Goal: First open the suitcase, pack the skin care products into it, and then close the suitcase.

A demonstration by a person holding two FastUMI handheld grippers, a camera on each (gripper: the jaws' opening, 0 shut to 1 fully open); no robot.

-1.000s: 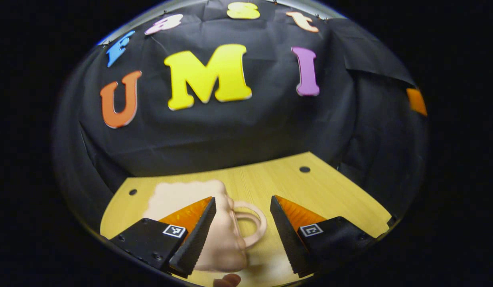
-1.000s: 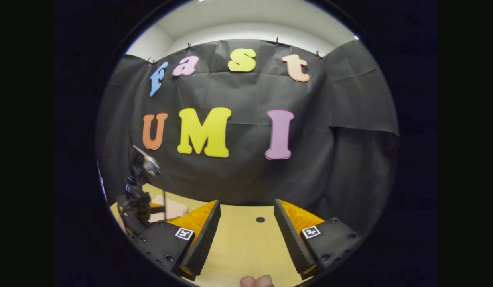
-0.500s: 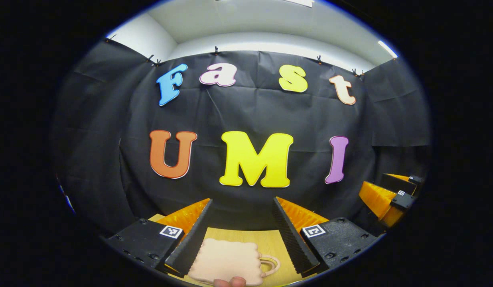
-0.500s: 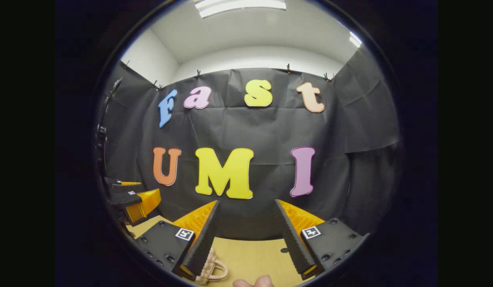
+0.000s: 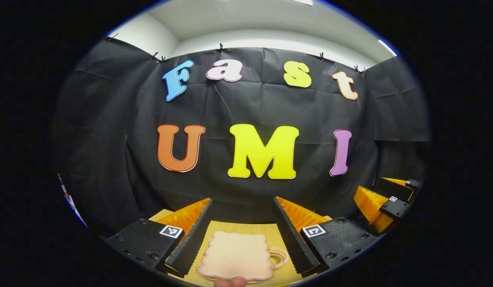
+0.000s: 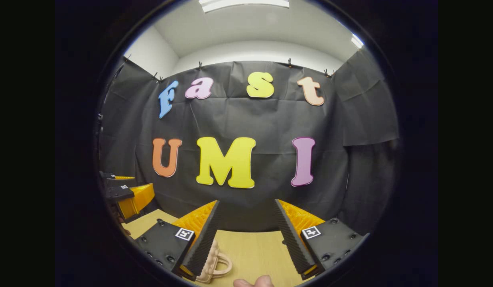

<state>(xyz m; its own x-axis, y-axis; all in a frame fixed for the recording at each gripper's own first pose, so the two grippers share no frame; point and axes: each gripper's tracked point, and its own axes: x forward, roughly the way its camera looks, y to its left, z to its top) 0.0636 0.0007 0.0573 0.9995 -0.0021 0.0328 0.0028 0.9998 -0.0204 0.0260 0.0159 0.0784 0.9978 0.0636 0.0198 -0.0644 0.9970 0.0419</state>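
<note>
Both claws spread wide above a pale pink suitcase lying closed on the worktop.

Left gripper view: the left claw [image 5: 242, 223] has its two ribbed fingers parted and empty, and between them, lower down, lies the small pink suitcase [image 5: 235, 256], flat, scalloped at the edge, its loop handle pointing right; neither finger touches it. A fingertip [image 5: 230, 282] shows at the bottom edge just below the case. The case rests on the light wooden worktop [image 5: 270, 229]. At far right the right claw [image 5: 384, 199] appears, apart from the case. Right gripper view: the right claw [image 6: 246, 227] is likewise spread and empty; the suitcase [image 6: 213, 261] shows beside its left finger, partly hidden by it, with the left claw [image 6: 129, 195] farther off at left over the worktop [image 6: 252, 251].
</note>
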